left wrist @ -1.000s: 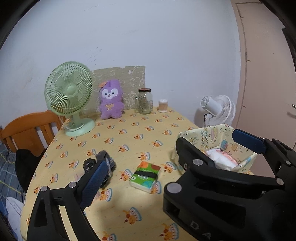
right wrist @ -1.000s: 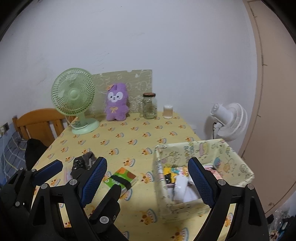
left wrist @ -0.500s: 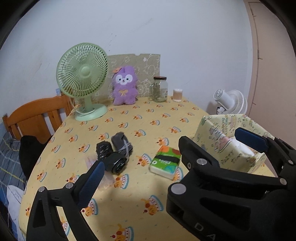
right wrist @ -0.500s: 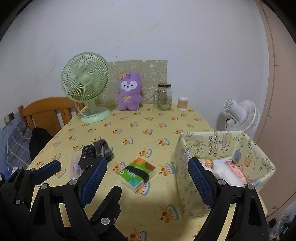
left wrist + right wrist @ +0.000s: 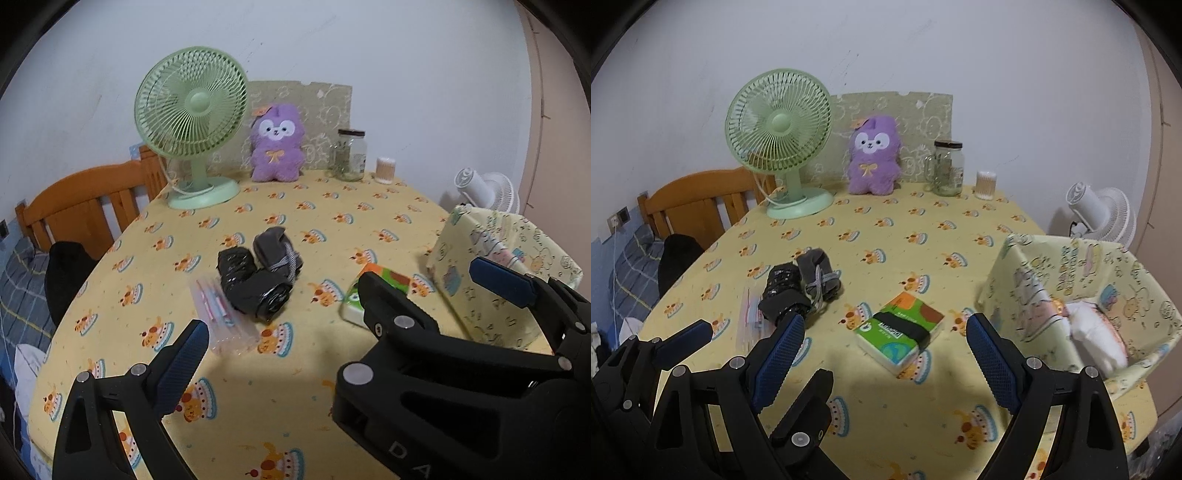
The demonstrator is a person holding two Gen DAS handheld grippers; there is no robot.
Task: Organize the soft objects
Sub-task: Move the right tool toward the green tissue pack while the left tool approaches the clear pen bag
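A green tissue pack (image 5: 900, 333) with a black band lies mid-table; in the left wrist view it (image 5: 384, 284) is partly hidden by the other gripper. Left of it lie rolled black and grey socks (image 5: 801, 286) (image 5: 264, 271) and a clear flat packet (image 5: 225, 321). A yellow patterned fabric basket (image 5: 1082, 295) (image 5: 498, 280) at the right holds white and pink soft items. A purple plush (image 5: 873, 160) (image 5: 277, 144) sits at the back. My left gripper (image 5: 338, 306) is open and empty, above the table's near side. My right gripper (image 5: 886, 363) is open and empty, just short of the tissue pack.
A green desk fan (image 5: 781, 136) stands back left. A glass jar (image 5: 947, 168) and a small cotton-swab pot (image 5: 986, 184) stand back right. A wooden chair (image 5: 698, 199) is left of the table, and a white fan (image 5: 1102, 214) stands beyond the right edge.
Both grippers have swung left and pulled back a little; the socks and tissue pack now sit nearer the view centres and the basket has slid to the right. Both stay open.
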